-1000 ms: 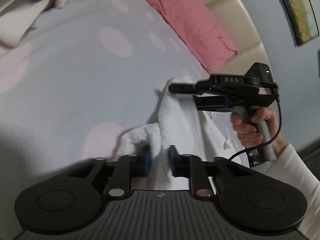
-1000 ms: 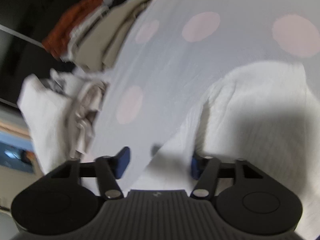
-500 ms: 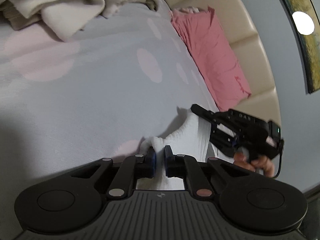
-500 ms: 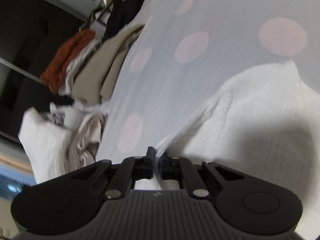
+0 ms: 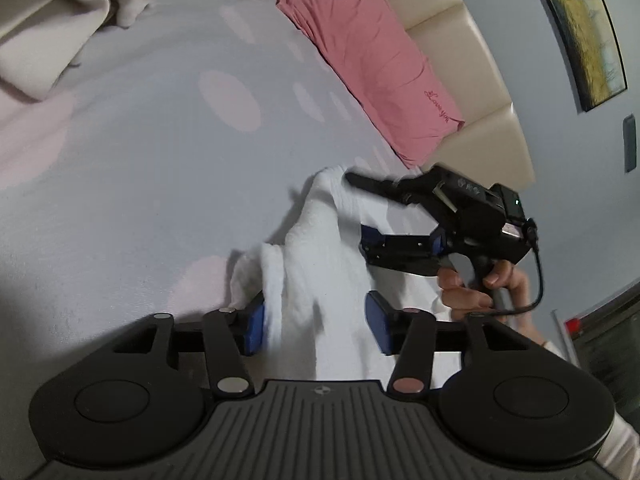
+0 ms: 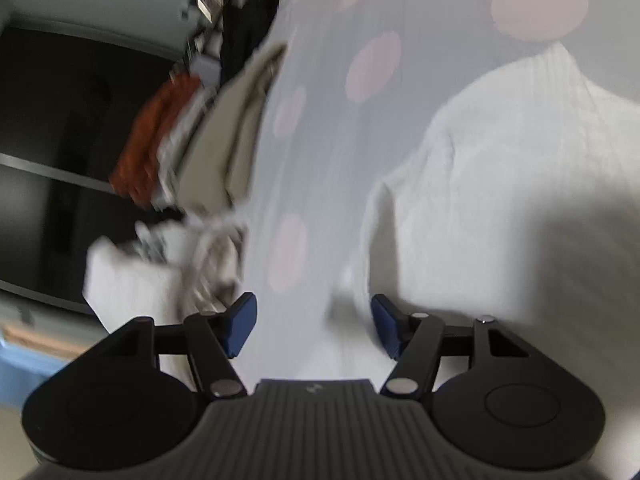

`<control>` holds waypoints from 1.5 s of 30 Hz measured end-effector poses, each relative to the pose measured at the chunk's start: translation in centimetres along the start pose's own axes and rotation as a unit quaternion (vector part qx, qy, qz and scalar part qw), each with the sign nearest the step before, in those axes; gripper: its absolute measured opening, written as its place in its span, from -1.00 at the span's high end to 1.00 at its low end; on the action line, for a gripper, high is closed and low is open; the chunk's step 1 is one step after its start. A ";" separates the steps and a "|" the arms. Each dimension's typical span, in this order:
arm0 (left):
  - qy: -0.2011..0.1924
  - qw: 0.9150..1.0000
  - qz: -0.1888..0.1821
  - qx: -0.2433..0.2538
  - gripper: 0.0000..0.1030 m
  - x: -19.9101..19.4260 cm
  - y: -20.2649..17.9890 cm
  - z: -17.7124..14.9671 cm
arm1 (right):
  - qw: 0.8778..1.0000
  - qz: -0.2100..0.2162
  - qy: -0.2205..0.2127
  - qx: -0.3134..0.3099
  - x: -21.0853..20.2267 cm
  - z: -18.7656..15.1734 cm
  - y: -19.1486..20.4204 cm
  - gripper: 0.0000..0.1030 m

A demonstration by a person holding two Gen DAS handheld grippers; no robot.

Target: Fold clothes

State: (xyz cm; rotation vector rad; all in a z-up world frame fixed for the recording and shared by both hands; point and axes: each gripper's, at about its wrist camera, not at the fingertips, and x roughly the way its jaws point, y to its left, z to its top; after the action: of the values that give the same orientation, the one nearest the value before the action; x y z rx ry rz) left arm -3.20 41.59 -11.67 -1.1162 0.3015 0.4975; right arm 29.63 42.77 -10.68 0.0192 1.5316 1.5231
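Left gripper (image 5: 316, 328): jaws opening, blue pads spread, a raised fold of the white ribbed-knit garment (image 5: 304, 264) between them, unclamped. Right gripper (image 6: 314, 326): jaws opening, released, over the garment's blurred edge. Garment lies at lower centre of the left view, on the pale grey sheet (image 5: 140, 152) with pink dots. Smooth pink pillow (image 5: 372, 56) upper right

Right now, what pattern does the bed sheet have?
The bed sheet is pale blue-grey with large pink dots, clearest in the left wrist view.
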 end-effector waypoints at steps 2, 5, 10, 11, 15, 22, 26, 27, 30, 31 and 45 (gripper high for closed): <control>-0.001 1.000 0.005 -0.005 0.37 0.3 0.1 0.1 | 0.999 -0.018 0.021 -0.018 0.4 -0.4 0.5 0.10; -0.007 1.000 0.022 -0.020 0.62 0.4 0.6 0.1 | 0.998 -0.043 0.036 -0.040 1.2 -0.5 1.2 0.48; -0.023 0.998 0.034 -0.046 0.86 0.4 1.2 -0.3 | 0.997 -0.056 0.004 -0.050 1.4 -1.0 1.3 0.87; -0.025 0.998 0.036 -0.047 0.86 0.4 1.2 -0.4 | 0.997 -0.054 -0.001 -0.048 1.6 -1.1 1.2 0.88; -0.028 0.997 0.037 -0.055 0.85 0.1 1.6 -0.7 | 0.997 -0.059 -0.015 -0.041 1.9 -0.9 1.2 0.88; -0.009 0.998 0.017 -0.063 0.71 -0.1 2.0 -0.3 | 0.996 -0.053 -0.064 0.039 -0.4 0.4 -0.5 0.34; -0.010 0.999 0.020 -0.041 0.57 -0.1 1.3 -0.6 | 0.989 -0.041 -0.108 0.095 -1.6 1.9 -2.0 0.22; -0.010 0.999 0.022 -0.034 0.57 -0.1 1.1 -0.7 | 0.989 -0.041 -0.107 0.095 -1.3 2.2 -1.9 0.22; -0.006 0.999 0.025 -0.023 0.56 0.0 0.8 -0.7 | 0.992 -0.052 -0.092 0.065 -0.2 2.5 -0.8 0.22; -0.004 0.999 0.024 -0.024 0.56 0.0 0.8 -0.7 | 0.993 -0.059 -0.086 0.050 0.2 2.5 -0.3 0.22; 0.027 0.998 0.027 0.050 0.41 -0.2 -0.6 -0.8 | 0.979 -0.137 -0.150 0.010 0.2 3.2 0.3 0.70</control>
State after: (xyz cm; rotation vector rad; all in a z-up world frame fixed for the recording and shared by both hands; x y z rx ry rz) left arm -3.03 40.66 -11.47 -1.0285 0.4011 0.4950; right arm 31.33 45.41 -9.88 0.0465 1.2527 1.2244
